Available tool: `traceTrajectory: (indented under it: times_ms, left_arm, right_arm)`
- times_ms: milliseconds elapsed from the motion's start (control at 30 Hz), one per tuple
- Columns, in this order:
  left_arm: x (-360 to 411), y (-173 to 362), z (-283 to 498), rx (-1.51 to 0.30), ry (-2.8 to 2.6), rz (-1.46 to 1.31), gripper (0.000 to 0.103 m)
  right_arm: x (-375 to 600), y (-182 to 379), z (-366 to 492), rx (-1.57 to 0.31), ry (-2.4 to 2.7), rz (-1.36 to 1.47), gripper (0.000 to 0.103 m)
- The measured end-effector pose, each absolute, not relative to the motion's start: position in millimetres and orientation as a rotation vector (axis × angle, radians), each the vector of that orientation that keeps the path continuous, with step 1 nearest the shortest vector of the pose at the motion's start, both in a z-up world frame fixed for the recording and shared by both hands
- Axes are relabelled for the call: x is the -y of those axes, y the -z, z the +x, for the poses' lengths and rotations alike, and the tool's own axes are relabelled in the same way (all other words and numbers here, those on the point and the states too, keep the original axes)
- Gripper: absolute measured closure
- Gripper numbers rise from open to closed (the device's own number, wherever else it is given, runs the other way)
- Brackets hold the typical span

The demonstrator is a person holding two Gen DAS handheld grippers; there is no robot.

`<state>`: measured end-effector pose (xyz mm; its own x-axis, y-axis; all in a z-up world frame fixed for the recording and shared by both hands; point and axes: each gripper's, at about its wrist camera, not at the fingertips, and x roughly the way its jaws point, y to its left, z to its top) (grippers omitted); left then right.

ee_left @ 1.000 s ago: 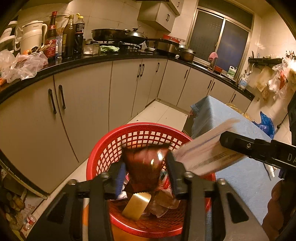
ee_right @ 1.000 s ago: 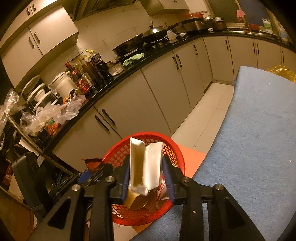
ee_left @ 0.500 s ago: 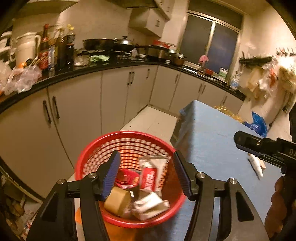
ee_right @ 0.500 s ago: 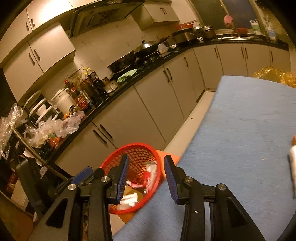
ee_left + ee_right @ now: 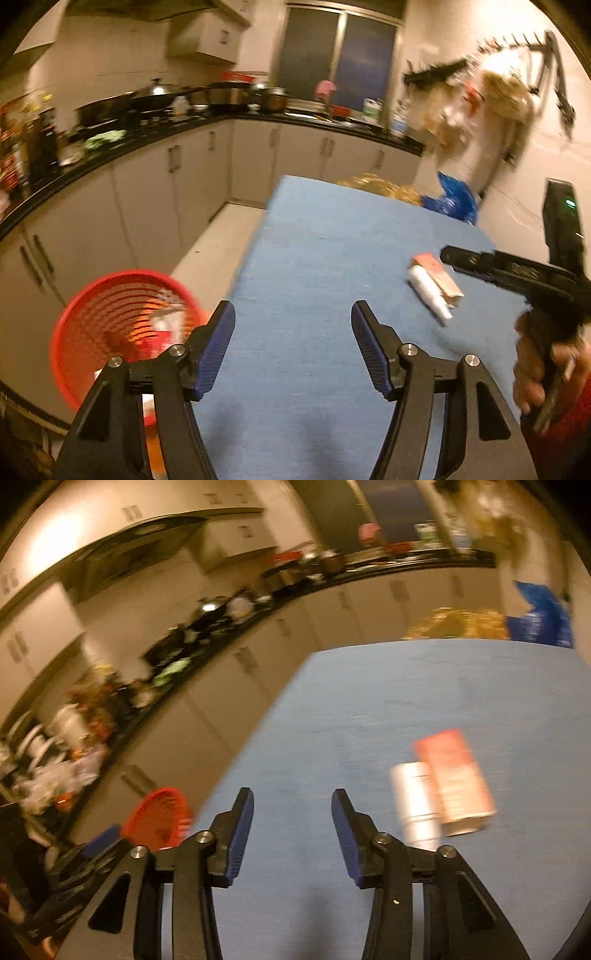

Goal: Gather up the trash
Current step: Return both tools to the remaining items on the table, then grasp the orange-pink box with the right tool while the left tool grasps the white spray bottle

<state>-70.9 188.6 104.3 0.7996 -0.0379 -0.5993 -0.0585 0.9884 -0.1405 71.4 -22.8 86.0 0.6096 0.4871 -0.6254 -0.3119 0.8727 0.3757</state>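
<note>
A red mesh basket (image 5: 85, 314) holding trash stands on the floor left of the blue-covered table (image 5: 325, 236); it also shows in the right wrist view (image 5: 157, 818). A white tube (image 5: 428, 291) and a red-and-tan carton (image 5: 437, 275) lie side by side on the table, also in the right wrist view as the tube (image 5: 415, 801) and the carton (image 5: 452, 779). My left gripper (image 5: 291, 332) is open and empty over the table's near end. My right gripper (image 5: 291, 812) is open and empty, left of the two items.
Cabinets with a black counter (image 5: 122, 151) carrying pots and bottles run along the left and back. A yellow bag (image 5: 376, 184) and a blue bag (image 5: 450, 201) sit at the table's far end. Bags hang on the right wall (image 5: 480, 103).
Both grippers opened and dropped their trash, a brown wrapper and a white carton, into the basket. Both then swung right from the basket to over the table.
</note>
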Motion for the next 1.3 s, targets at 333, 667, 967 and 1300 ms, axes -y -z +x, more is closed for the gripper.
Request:
traceTrajectory:
  times_ms: [333,667,967,1300]
  left_arm:
    - [-117,-92,-46,-0.711,0.101,-0.076,0.036]
    - [-110,-74,-29,-0.768,0.111,-0.062,0.036]
    - [-94,-71,-6,-0.831,0.131,-0.099,0.036]
    - [-43,-60,54,-0.96,0.116,-0.201,0.035]
  right_arm:
    - [78,-36,142,-0.963,-0.275,0.179,0.055]
    - [67,-14,159,-0.974,-0.337,0.173,0.042]
    - [74,-15,150,-0.927,-0.36,0.142,0.048]
    - [143,-46,141,-0.814,-0.293,0.386,0.048]
